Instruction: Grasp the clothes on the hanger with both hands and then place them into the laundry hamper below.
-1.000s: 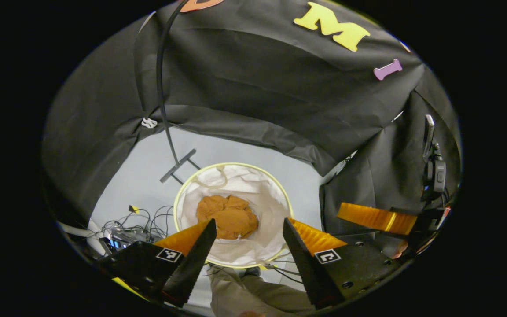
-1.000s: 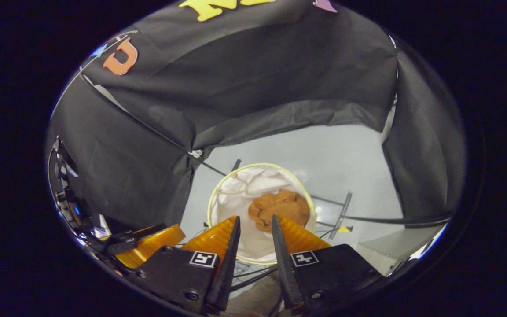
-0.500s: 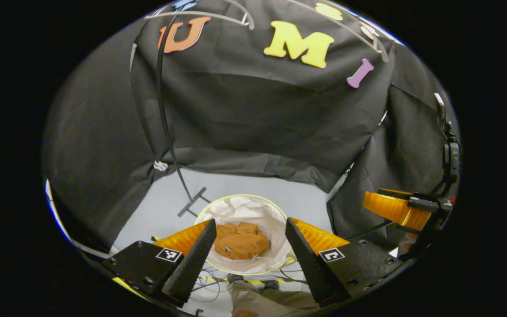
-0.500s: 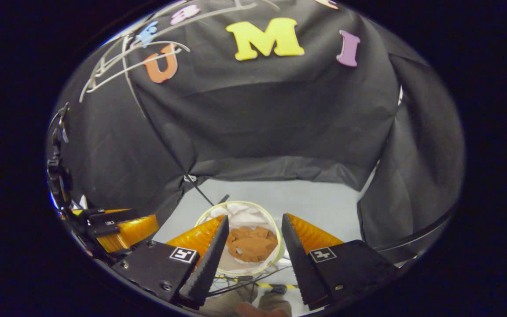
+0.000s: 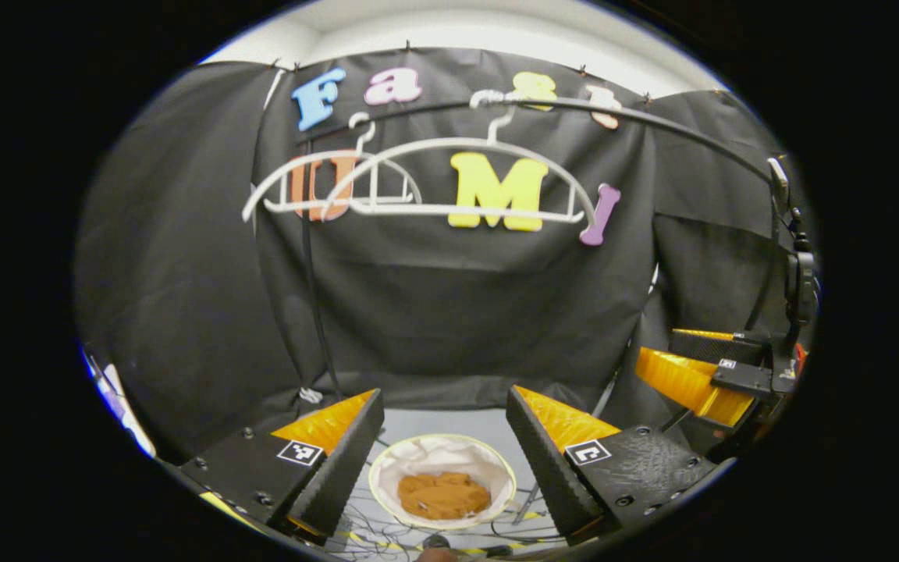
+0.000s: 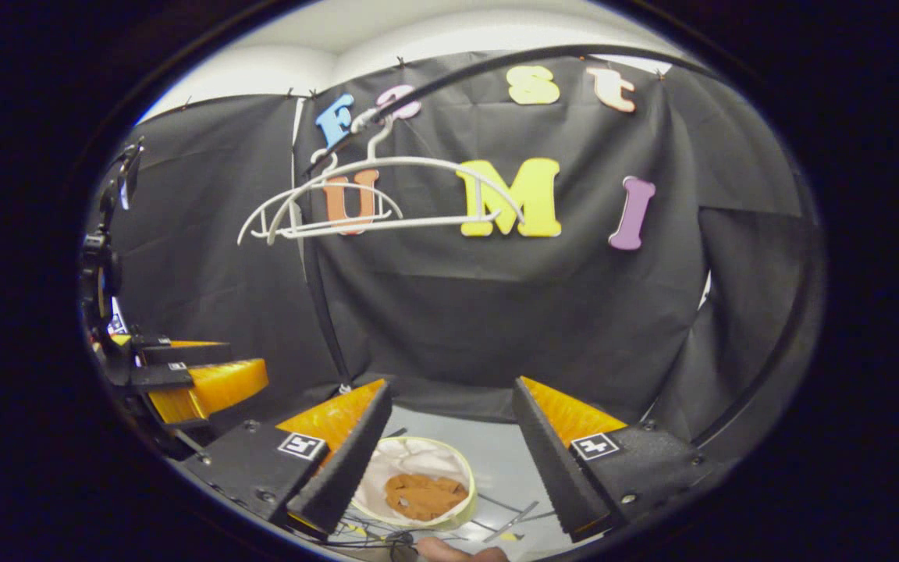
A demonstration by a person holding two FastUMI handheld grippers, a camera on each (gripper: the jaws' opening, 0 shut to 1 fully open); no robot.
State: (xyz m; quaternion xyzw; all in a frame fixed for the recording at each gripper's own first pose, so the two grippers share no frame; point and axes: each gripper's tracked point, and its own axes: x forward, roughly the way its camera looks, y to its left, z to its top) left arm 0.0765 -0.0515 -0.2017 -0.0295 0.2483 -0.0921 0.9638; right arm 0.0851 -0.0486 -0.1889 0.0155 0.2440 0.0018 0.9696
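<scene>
Ribbed fingers frame the foreground of both views. Our left gripper (image 5: 445, 460) stands wide with nothing between its fingers, and our right gripper (image 6: 452, 457) is just as wide and bare. A second ago the right one was nearly closed; it has since spread. Both have also tilted up: then they looked down into the hamper, and now they look across at the wall.

Between the fingers and below us sits the hamper (image 5: 381, 474), its pale liner open on the grey floor (image 6: 500, 468). The clothes (image 5: 443, 496), an orange-brown bundle, lie crumpled in the bottom of it, apart from both grippers. In the right gripper view the same bundle (image 6: 426, 496) rests inside the hamper rim (image 6: 461, 511). Loose cables (image 5: 387, 538) trail on the floor just beside the hamper.

Farther off, above the hamper, two white hangers (image 5: 418, 181) hang bare from a dark rail (image 5: 652, 121) in front of the black wall. Nothing drapes on either.

We judge the drop is done: garment in, grippers released and rising away from the hamper. With no clothes left on the hangers, what remains is likely only to withdraw clear.
</scene>
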